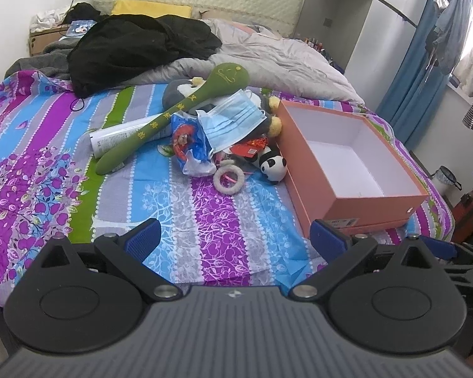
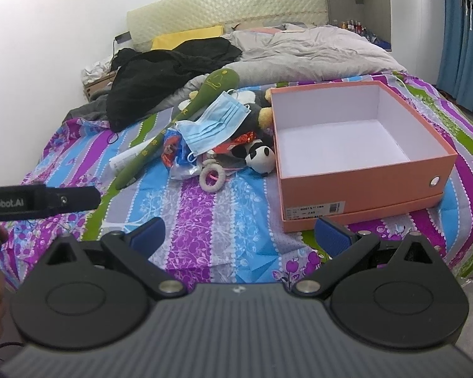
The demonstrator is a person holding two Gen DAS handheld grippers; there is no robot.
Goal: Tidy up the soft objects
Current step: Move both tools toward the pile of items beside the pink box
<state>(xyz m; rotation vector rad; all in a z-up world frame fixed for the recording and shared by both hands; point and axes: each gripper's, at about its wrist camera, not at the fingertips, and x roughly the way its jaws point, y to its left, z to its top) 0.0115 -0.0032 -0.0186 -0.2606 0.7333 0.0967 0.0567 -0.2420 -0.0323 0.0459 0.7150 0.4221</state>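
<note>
The soft things lie heaped in the middle of the bed (image 1: pixel 205 220), just left of an open orange box (image 1: pixel 347 160): a panda toy (image 1: pixel 271 165) touches the box's left wall, a blue face mask (image 1: pixel 233 119) drapes over the top of the heap, a long green plush stick (image 1: pixel 173 116) slants from near left to far right, and a fuzzy ring (image 1: pixel 228 181) lies at the near edge beside a crumpled plastic bag (image 1: pixel 189 145). The box shows a bare white inside. Farther off lie a black garment (image 1: pixel 135 47) and a grey quilt (image 1: pixel 268 60). The left gripper (image 1: pixel 236 236) and the right gripper (image 2: pixel 241 236) hover over the near bedsheet, both with jaws spread wide and holding nothing.
</note>
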